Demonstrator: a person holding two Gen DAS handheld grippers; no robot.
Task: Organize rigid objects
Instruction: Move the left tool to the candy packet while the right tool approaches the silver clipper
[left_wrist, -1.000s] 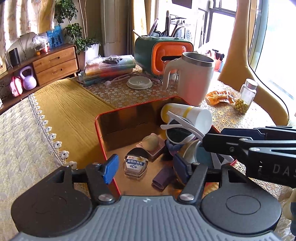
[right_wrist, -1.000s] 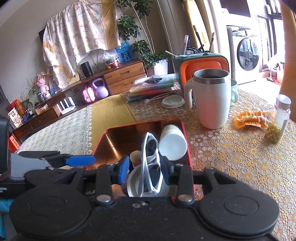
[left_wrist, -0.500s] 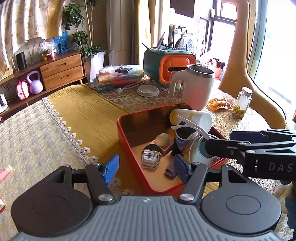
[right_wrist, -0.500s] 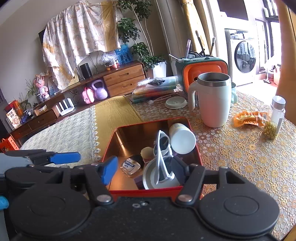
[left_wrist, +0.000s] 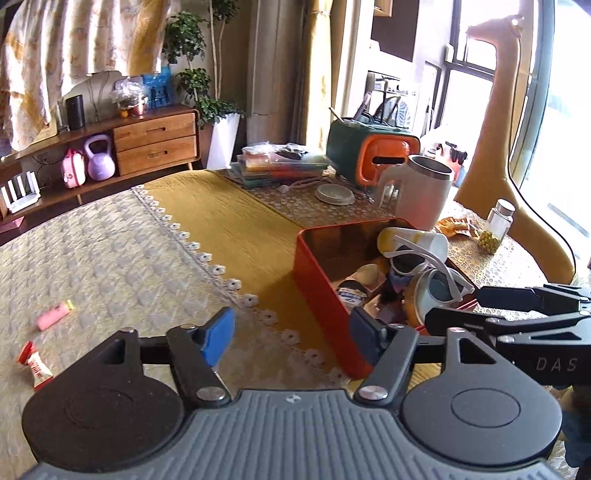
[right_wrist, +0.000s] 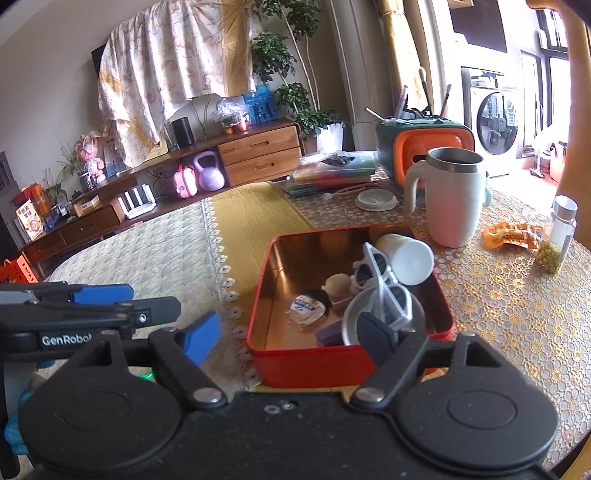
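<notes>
A red tin box (right_wrist: 306, 363) holds white sunglasses (right_wrist: 384, 280), a tipped white cup (right_wrist: 406, 258), a small labelled tub (right_wrist: 306, 308) and other small items. My right gripper (right_wrist: 288, 336) hangs just in front of the tin, its jaws opening with nothing between them. My left gripper (left_wrist: 291, 332) sits left of the tin (left_wrist: 317, 295) over the tablecloth, jaws also opening and empty. The sunglasses (left_wrist: 424, 258) rest across a grey bowl. A pink tube (left_wrist: 55, 315) and a red-white wrapper (left_wrist: 35, 363) lie far left. Each gripper shows in the other's view: right gripper (left_wrist: 454, 306), left gripper (right_wrist: 147, 301).
Behind the tin stand a pale mug (right_wrist: 450, 199), its lid (right_wrist: 376, 199), an orange-green box (right_wrist: 424, 147) and stacked folders (right_wrist: 332, 170). An orange snack packet (right_wrist: 513, 234) and a bottle of yellow pellets (right_wrist: 557, 236) lie right. Yellow runner (left_wrist: 229, 221) stretches left of the tin.
The right gripper let go of the white sunglasses, which now lie in the tin, and drew back. The left gripper backed away to the left. Both jaws stand wider.
</notes>
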